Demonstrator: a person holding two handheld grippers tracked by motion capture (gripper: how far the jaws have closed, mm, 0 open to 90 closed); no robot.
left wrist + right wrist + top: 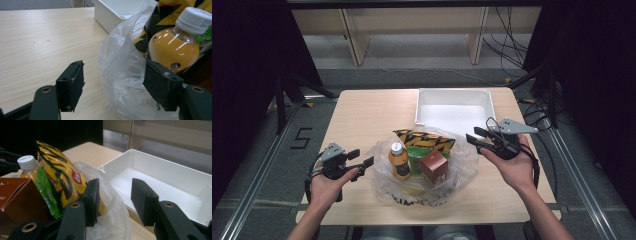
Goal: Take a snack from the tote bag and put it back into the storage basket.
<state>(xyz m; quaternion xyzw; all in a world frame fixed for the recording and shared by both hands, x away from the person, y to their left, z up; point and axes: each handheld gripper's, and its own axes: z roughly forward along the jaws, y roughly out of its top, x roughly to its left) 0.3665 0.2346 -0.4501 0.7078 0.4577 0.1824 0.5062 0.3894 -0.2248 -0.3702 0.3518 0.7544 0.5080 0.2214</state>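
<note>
A red Lay's logo, partly hidden, marks the yellow chip bag point(62, 180); a floor marking point(302, 138) probably reads 5.

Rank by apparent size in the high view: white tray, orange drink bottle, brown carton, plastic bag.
1. plastic bag
2. white tray, slightly smaller
3. orange drink bottle and brown carton: too alike to rank

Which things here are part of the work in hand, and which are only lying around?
Part of the work:
- plastic bag
- orange drink bottle
- yellow chip bag
- green packet
- brown box
- white tray
- left gripper and right gripper, both open

Only lying around:
- cables on the floor
- wooden furniture legs
</note>
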